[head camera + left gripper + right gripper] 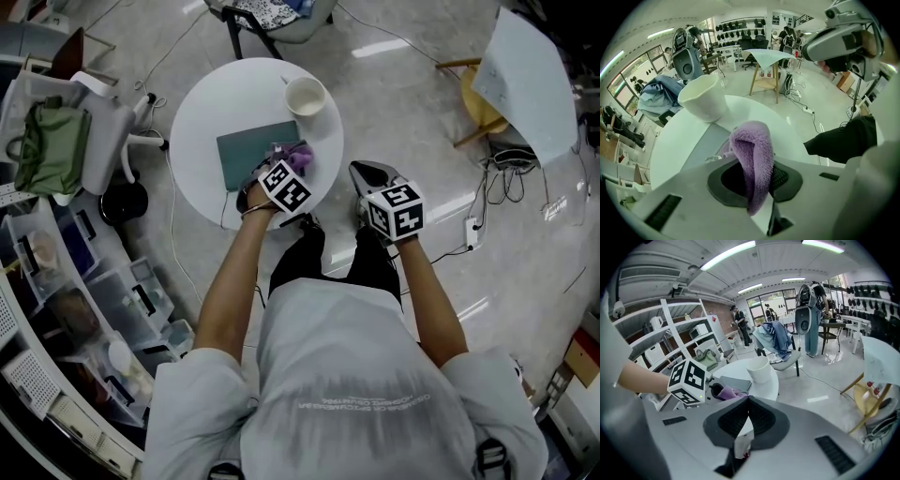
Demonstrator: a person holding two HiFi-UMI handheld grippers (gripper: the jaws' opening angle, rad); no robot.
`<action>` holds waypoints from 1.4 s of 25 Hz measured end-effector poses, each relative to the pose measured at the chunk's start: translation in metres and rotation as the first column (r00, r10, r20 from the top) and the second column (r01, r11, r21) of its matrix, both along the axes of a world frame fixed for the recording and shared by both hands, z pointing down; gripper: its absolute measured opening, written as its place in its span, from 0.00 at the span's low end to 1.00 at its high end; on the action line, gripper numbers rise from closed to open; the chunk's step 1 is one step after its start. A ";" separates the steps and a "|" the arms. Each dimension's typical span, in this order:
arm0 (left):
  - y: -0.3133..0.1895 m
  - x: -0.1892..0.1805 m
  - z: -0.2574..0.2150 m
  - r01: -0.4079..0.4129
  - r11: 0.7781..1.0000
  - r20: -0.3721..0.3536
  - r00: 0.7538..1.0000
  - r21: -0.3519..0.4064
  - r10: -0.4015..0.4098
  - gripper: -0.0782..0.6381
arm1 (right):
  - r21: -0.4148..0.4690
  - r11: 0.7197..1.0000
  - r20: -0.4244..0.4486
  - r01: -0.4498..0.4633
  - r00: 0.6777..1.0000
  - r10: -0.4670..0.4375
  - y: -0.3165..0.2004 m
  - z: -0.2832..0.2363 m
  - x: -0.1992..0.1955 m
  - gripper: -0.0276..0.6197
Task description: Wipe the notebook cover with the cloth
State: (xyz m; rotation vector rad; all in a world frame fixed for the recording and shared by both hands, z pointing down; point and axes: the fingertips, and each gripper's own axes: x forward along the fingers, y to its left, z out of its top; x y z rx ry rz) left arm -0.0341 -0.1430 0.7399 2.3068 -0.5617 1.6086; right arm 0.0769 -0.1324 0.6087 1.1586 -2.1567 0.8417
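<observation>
Person's grey shirt (366, 375), nearest, both bare forearms reaching forward; far left, shelving with bins (56, 309) and a white chair carrying a green bag (49, 148); round white tabletop (202, 112), bare along its left rim; teal notebook (246, 152) lying flat at centre, white cup (306, 96) behind it, apart; left gripper (761, 180) over the tabletop's near edge, jaws clamped on purple cloth (752, 150), cloth at the notebook's right corner; right gripper (746, 416) off the tabletop's right edge above open floor, jaws together, empty; far right, wooden stool (478, 98) topped by a white sheet (530, 80).
</observation>
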 end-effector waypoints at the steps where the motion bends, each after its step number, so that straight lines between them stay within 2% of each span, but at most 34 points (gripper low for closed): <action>1: 0.005 0.000 0.000 0.004 1.000 0.000 1.000 -0.009 -0.004 0.21 | 0.002 1.000 0.002 0.002 1.000 -0.002 0.001 -0.001 0.000 0.06; 8: 0.044 0.000 0.004 0.039 0.997 0.021 0.999 -0.060 -0.037 0.21 | 0.033 0.999 0.029 0.031 0.999 -0.032 -0.001 -0.017 0.004 0.06; 10: 0.053 -0.001 0.008 0.067 0.996 0.035 0.997 -0.054 -0.065 0.21 | 0.044 0.998 0.036 0.046 0.998 -0.048 -0.003 -0.024 0.009 0.06; 13: 0.064 -0.004 0.004 0.135 0.991 0.062 0.989 -0.005 -0.135 0.21 | 0.055 0.996 0.043 0.066 0.997 -0.068 -0.002 -0.035 0.023 0.06; 15: 0.073 -0.002 -0.010 0.250 0.968 0.024 0.968 0.002 -0.250 0.21 | 0.064 0.995 0.048 0.072 0.996 -0.075 -0.003 -0.045 0.036 0.06; 16: 0.075 -0.001 -0.019 0.330 0.944 -0.014 0.944 -0.004 -0.330 0.21 | 0.072 0.994 0.052 0.081 0.995 -0.085 -0.005 -0.052 0.042 0.06; 17: 0.076 -0.001 -0.031 0.412 0.911 -0.058 0.909 -0.007 -0.412 0.21 | 0.087 0.991 0.058 0.098 0.993 -0.104 -0.008 -0.059 0.047 0.06; 20: 0.065 -0.010 -0.078 0.622 0.782 -0.188 0.773 0.032 -0.606 0.21 | 0.171 0.965 0.076 0.198 0.974 -0.213 -0.029 -0.085 0.046 0.06; 22: 0.058 -0.016 -0.118 0.710 0.700 -0.276 0.690 0.078 -0.669 0.21 | 0.235 0.933 0.043 0.271 0.956 -0.289 -0.038 -0.107 0.047 0.06; 24: 0.056 -0.025 -0.159 0.775 0.619 -0.360 0.617 0.126 -0.700 0.21 | 0.291 0.894 -0.017 0.340 0.937 -0.350 -0.040 -0.130 0.050 0.06; 26: 0.055 -0.035 -0.200 0.820 0.544 -0.434 0.561 0.177 -0.705 0.21 | 0.342 0.855 -0.064 0.390 0.917 -0.393 -0.044 -0.152 0.050 0.06; 28: 0.053 -0.046 -0.238 0.841 0.489 -0.488 0.536 0.232 -0.689 0.21 | 0.392 0.819 -0.089 0.419 0.904 -0.419 -0.049 -0.175 0.046 0.06; 30: 0.052 -0.058 -0.270 0.848 0.446 -0.525 0.529 0.287 -0.667 0.21 | 0.439 0.787 -0.104 0.433 0.895 -0.434 -0.052 -0.197 0.040 0.06; 33: 0.053 -0.072 -0.310 0.846 0.393 -0.566 0.533 0.360 -0.629 0.21 | 0.492 0.750 -0.112 0.441 0.887 -0.448 -0.049 -0.227 0.031 0.06; 35: 0.054 -0.078 -0.333 0.839 0.369 -0.585 0.544 0.400 -0.601 0.21 | 0.521 0.732 -0.111 0.440 0.884 -0.453 -0.047 -0.246 0.025 0.06</action>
